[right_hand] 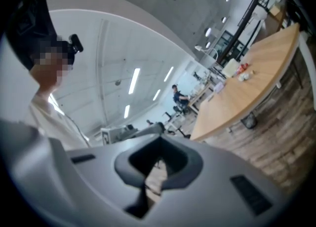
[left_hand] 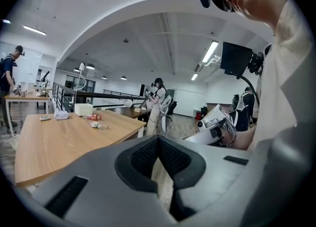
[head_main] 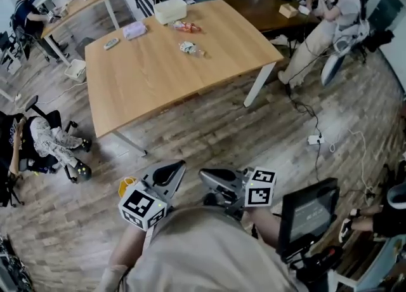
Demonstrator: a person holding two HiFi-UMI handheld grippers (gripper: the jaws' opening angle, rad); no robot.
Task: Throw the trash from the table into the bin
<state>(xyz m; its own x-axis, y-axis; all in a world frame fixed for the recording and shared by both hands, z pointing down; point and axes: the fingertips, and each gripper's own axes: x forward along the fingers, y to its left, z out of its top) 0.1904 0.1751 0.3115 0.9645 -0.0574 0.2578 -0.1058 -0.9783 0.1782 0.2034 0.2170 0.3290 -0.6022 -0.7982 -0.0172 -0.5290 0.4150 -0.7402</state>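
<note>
The wooden table [head_main: 165,75] stands ahead of me, apart from both grippers. On its far part lie a red wrapper [head_main: 188,27], a pale crumpled wrapper [head_main: 189,47] and a lilac packet [head_main: 134,30]. My left gripper [head_main: 172,170] and right gripper [head_main: 204,175] are held close to my body, side by side, both shut and empty. In the left gripper view the shut jaws [left_hand: 158,142] point past the table [left_hand: 59,139], with the wrappers [left_hand: 96,124] small at its far end. The right gripper view is tilted; there the table [right_hand: 247,93] rises at the right. I cannot make out a bin for certain.
A white box [head_main: 170,10] and a small grey remote [head_main: 111,44] also lie on the table. A person sits on a chair [head_main: 47,141] at the left, others sit at the back right [head_main: 323,24]. Cables and a power strip [head_main: 315,139] cross the wood floor. A screen [head_main: 307,211] hangs by my right side.
</note>
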